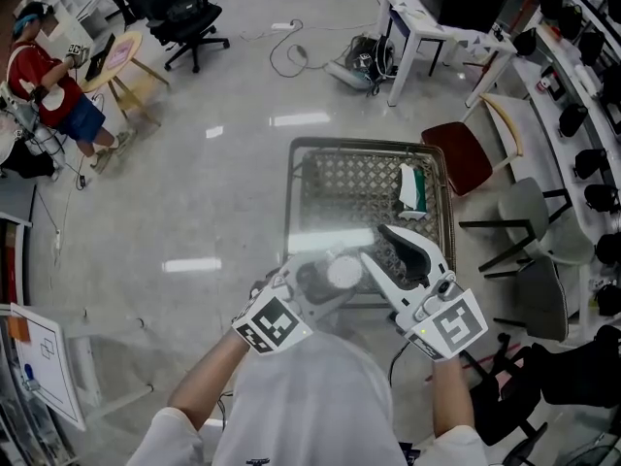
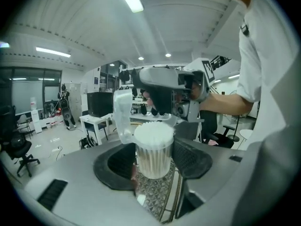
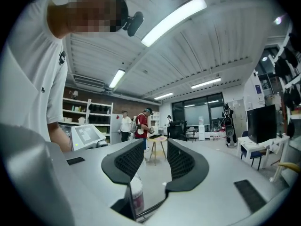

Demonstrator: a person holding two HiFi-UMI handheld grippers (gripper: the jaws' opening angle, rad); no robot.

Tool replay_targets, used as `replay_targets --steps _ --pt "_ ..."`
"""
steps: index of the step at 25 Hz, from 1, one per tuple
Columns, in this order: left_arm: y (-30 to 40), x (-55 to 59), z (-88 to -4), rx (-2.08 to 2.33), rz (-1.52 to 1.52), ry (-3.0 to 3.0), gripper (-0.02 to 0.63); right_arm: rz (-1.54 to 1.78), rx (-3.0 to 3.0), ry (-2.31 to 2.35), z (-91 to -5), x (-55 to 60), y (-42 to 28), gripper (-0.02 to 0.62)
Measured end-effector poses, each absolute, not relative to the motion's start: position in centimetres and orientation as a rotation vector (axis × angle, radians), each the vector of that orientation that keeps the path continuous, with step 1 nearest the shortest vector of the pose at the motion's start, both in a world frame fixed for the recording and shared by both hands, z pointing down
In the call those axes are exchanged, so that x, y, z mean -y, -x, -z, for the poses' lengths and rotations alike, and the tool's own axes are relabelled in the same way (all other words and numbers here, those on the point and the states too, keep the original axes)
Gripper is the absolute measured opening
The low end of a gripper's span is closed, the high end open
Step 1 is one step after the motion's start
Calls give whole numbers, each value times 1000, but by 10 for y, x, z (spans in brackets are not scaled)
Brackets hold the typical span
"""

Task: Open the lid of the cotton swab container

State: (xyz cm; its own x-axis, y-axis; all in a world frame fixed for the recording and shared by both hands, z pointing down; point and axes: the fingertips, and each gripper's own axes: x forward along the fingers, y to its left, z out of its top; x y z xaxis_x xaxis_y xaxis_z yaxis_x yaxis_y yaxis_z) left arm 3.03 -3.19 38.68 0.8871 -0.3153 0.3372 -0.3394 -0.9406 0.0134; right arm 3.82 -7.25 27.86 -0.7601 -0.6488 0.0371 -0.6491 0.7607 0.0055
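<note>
Grips the cotton swab container (image 2: pixel 153 149) upright, long axis vertical, in the left claw (image 2: pixel 153 163) above the near edge of the desk (image 1: pixel 364 145), its lid (image 2: pixel 122 116) swung up at one side, with the right claw (image 3: pixel 155 160) parted, empty, just beyond and nearest that lid.

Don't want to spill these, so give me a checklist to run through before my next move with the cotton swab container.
1. Left gripper holds the cotton swab container: ok, jaws closed on its sides.
2. Lid open: ok, it stands flipped up beside the rim, and the swab tips are exposed.
3. Container upright: ok in the left gripper view.
4. Right gripper empty: ok, jaws apart with nothing between them.
5. Right gripper clear of the lid: cannot tell; it hangs close above the container.
6. Table beneath the container: ok in the head view.
</note>
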Motion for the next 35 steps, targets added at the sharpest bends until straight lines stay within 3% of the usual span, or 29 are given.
replay_targets --steps 6,23,35 --pt "-12 45 -385 668 -482 -2908 236 -18 2781 -1257 -293 72 -68 77" --pt "23 49 -365 985 -369 -2822 235 -45 2421 -1756 -334 28 -136 41" --pt "39 35 -367 1047 -348 -2785 235 -31 2326 -1864 -346 -3 -143 20"
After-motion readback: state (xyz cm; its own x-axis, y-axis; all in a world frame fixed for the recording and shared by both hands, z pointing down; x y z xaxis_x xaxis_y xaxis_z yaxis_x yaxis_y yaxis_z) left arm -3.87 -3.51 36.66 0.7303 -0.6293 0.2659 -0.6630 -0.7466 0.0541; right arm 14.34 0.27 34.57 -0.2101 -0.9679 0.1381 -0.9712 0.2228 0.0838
